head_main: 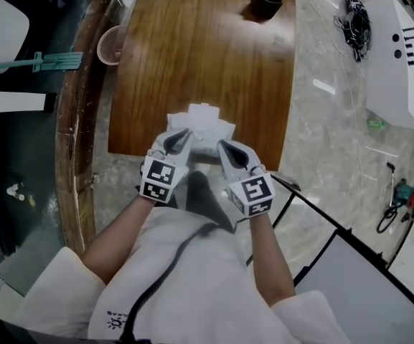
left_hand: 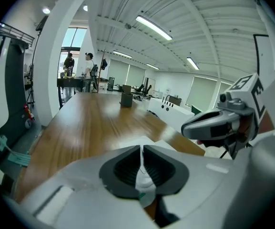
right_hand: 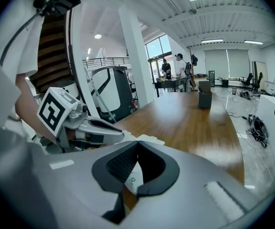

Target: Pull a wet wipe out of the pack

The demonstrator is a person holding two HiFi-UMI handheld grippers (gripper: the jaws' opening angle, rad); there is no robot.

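A white wet wipe pack (head_main: 208,126) lies at the near edge of the wooden table (head_main: 192,49), with crumpled white sheets on top of it. My left gripper (head_main: 186,135) reaches onto its left side. In the left gripper view its jaws (left_hand: 141,149) stand almost together, pinching a thin white wet wipe (left_hand: 145,179) that runs down between the pads. My right gripper (head_main: 222,146) rests on the pack's right side, shut tip to tip (right_hand: 137,144). Nothing shows between its tips; the pack (right_hand: 132,176) shows below them. The two grippers are close side by side.
A dark cup (head_main: 267,2) stands at the table's far end. A pink basket (head_main: 111,45) and a green mop (head_main: 41,63) lie left of the table. Cables (head_main: 356,20) and a white machine (head_main: 400,63) sit on the floor to the right. People (left_hand: 87,63) stand far off.
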